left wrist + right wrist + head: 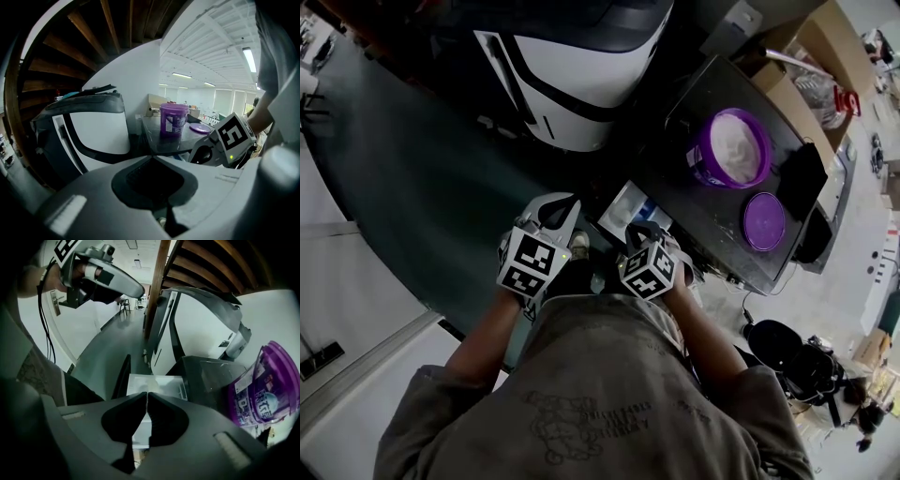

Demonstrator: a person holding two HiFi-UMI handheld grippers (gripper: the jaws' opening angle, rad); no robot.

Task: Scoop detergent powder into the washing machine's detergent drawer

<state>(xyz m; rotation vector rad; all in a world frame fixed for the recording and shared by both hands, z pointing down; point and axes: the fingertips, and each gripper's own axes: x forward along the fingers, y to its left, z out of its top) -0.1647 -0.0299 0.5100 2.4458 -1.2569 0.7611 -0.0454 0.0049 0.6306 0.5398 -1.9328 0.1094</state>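
An open purple tub (pixel 729 148) of white powder stands on a dark table (pixel 703 211), with its purple lid (pixel 764 220) lying beside it. The white detergent drawer (pixel 628 211) is pulled out, just ahead of my grippers. In the right gripper view the drawer (pixel 157 383) lies right beyond the jaw tips, and the tub (pixel 262 390) is at the right. My left gripper (pixel 565 204) and right gripper (pixel 639 232) are held side by side close to my body. Both are shut with nothing in them, as seen at the left gripper (pixel 151 158) and the right gripper (pixel 146 394).
The white washing machine (pixel 572 75) with dark trim stands ahead, left of the table. Dark green floor (pixel 412 178) spreads to the left. Cardboard boxes (pixel 811 56) and clutter sit behind the table at the right. A black bag (pixel 797 361) lies on the floor at lower right.
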